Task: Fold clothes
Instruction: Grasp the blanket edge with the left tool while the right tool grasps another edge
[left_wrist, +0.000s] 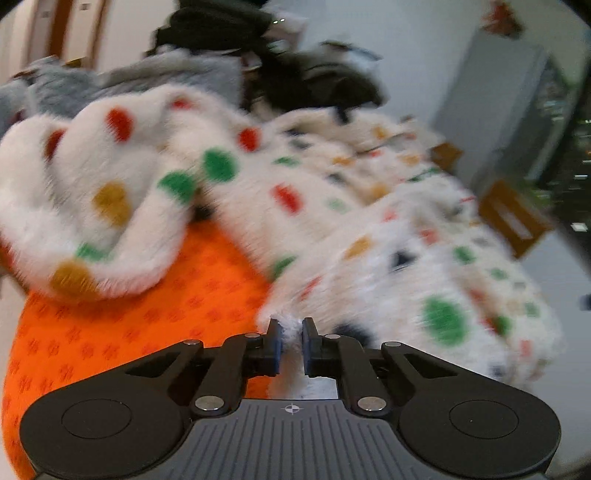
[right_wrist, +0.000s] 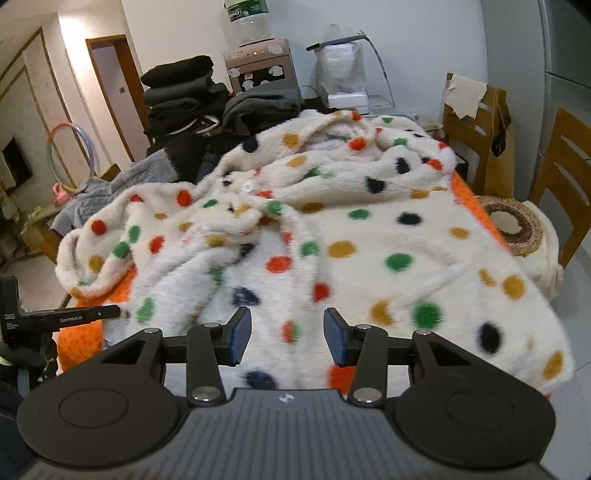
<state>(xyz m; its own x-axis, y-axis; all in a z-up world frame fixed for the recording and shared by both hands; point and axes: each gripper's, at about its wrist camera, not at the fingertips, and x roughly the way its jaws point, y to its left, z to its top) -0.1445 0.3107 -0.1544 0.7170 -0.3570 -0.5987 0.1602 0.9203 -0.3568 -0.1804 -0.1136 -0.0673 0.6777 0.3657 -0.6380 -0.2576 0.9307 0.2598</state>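
Soft, bulky, limp spotted fleece garment (right_wrist: 369, 236) spread over the orange-covered table (left_wrist: 147, 314) ahead, best pinched at an edge: left hand-held gripper (left_wrist: 291, 332) nipped onto hem fluff, right hand-held gripper (right_wrist: 287, 332) half-open, empty above it.

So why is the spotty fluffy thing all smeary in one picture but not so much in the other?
Left wrist view: the spotty fleece garment is streaked with motion blur, though the left gripper stays sharp. Right wrist view: the garment is mostly crisp, slightly smeared near the right gripper; the fisheye lens bends both pictures' edges.
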